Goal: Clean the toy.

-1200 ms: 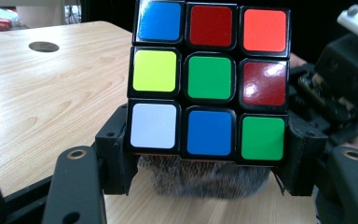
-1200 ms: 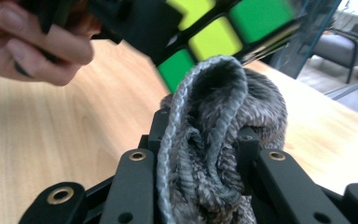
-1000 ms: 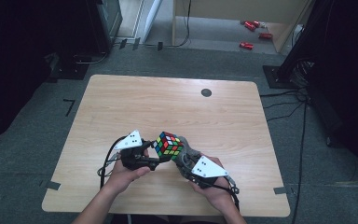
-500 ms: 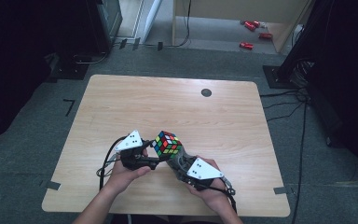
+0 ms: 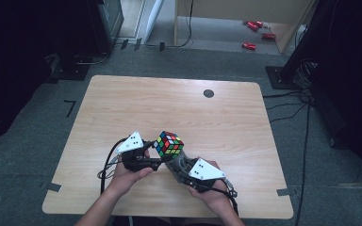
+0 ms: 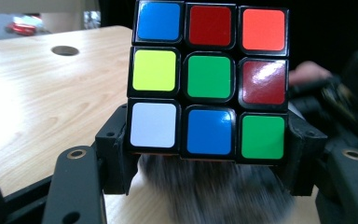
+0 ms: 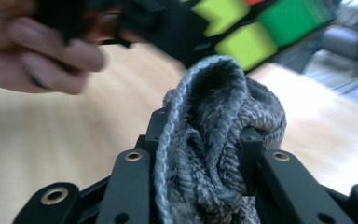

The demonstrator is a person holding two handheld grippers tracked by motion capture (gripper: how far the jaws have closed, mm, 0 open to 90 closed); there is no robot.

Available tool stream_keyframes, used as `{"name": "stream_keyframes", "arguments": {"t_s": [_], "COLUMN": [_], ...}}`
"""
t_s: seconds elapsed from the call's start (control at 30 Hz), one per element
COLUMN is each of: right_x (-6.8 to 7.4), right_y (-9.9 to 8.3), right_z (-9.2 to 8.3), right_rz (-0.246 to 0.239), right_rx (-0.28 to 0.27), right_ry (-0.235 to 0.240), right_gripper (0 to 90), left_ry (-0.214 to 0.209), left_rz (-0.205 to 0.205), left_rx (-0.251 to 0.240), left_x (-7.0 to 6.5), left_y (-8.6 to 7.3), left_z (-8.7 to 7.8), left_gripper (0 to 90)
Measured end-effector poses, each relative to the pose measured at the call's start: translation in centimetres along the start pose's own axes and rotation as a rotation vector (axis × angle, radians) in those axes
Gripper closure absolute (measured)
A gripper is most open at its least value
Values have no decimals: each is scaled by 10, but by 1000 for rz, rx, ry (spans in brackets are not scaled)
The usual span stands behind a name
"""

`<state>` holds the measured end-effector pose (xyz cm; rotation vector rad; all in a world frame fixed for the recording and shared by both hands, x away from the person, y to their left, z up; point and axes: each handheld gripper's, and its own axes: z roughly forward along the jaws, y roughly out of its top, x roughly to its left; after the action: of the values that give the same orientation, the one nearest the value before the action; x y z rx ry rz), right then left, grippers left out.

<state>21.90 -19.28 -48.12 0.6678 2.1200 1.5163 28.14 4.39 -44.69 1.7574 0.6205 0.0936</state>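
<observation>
Multicoloured cube (image 6: 209,79) clamped in left hand-held gripper (image 6: 209,154), right hand-held gripper (image 7: 200,154) clutching grey cloth (image 7: 214,140) beneath.

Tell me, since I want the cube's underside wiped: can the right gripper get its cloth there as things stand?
Probably yes. The left gripper holds the cube by its sides above the table, leaving the underside bare, and the right gripper already has the grey cloth right beneath it.

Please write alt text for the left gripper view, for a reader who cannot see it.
A scrambled puzzle cube is held between the two black jaws of the left gripper, its nine-tile face toward the camera. A blurred grey cloth lies just under the cube, above a light wooden table.
</observation>
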Motion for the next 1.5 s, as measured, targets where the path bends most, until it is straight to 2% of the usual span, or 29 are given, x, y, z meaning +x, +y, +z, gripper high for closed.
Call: {"name": "stream_keyframes", "arguments": {"t_s": [0.07, 0.13, 0.2, 0.27, 0.33, 0.47, 0.5, 0.57, 0.63, 0.7, 0.77, 0.83, 0.9, 1.0, 1.07, 1.13, 1.23, 1.3, 1.37, 1.43, 1.5], "right_x": [6, 11, 13, 10, 2, -11, -11, -6, 2, 4, 0, -7, -11, -4, 3, 6, -3, -12, -15, -10, 0], "right_y": [0, 0, 1, 1, -2, -9, -9, -5, 1, 4, 3, 1, -1, 2, 4, 6, 4, 1, -1, 0, 3], "right_z": [5, 8, 10, 9, 6, 1, 1, 3, 5, 5, 4, 0, -3, -1, 4, 5, 2, -4, -7, -3, 2], "right_rz": [63, 133, 182, 240, 320, 393, 399, 394, 368, 359, 378, 396, 418, 426, 439, 452, 493, 512, 522, 508, 488], "right_rx": [-13, -43, -64, -74, -75, -68, -69, -75, -64, -77, -82, -82, -85, -76, -75, -86, -87, -95, -94, -93, -84], "right_ry": [43, 80, 79, 58, 27, -49, -50, -22, 3, 17, 11, -29, -49, -21, 31, 59, 43, -5, -21, -4, 41], "right_gripper": [663, 661, 663, 671, 681, 685, 685, 684, 682, 683, 685, 687, 688, 685, 685, 685, 689, 691, 692, 691, 689], "left_ry": [28, 53, 48, 50, 48, 66, 64, 65, 65, 67, 69, 66, 65, 62, 71, 73, 73, 73, 70, 71, 71], "left_rz": [-16, -10, -2, 20, 11, 4, -3, -1, 4, 4, 2, 1, 8, 15, 25, 23, 22, 30, 25, 26, 29], "left_rx": [-35, -42, -38, -39, -55, -69, -70, -64, -67, -72, -82, -89, -88, -79, -68, -65, -85, -87, -88, -76, -66], "left_x": [-3, -7, -12, -15, -15, -14, -14, -15, -16, -16, -16, -17, -17, -19, -19, -19, -19, -19, -18, -19, -19], "left_y": [-3, -6, -8, -9, -7, -7, -8, -9, -10, -9, -8, -8, -8, -9, -9, -9, -7, -6, -6, -8, -9], "left_z": [1, 5, 9, 11, 10, 7, 8, 11, 11, 11, 9, 8, 8, 10, 11, 11, 9, 7, 7, 9, 11], "left_gripper": [348, 348, 348, 348, 348, 348, 348, 348, 348, 348, 349, 349, 349, 349, 349, 349, 350, 349, 349, 349, 349]}}
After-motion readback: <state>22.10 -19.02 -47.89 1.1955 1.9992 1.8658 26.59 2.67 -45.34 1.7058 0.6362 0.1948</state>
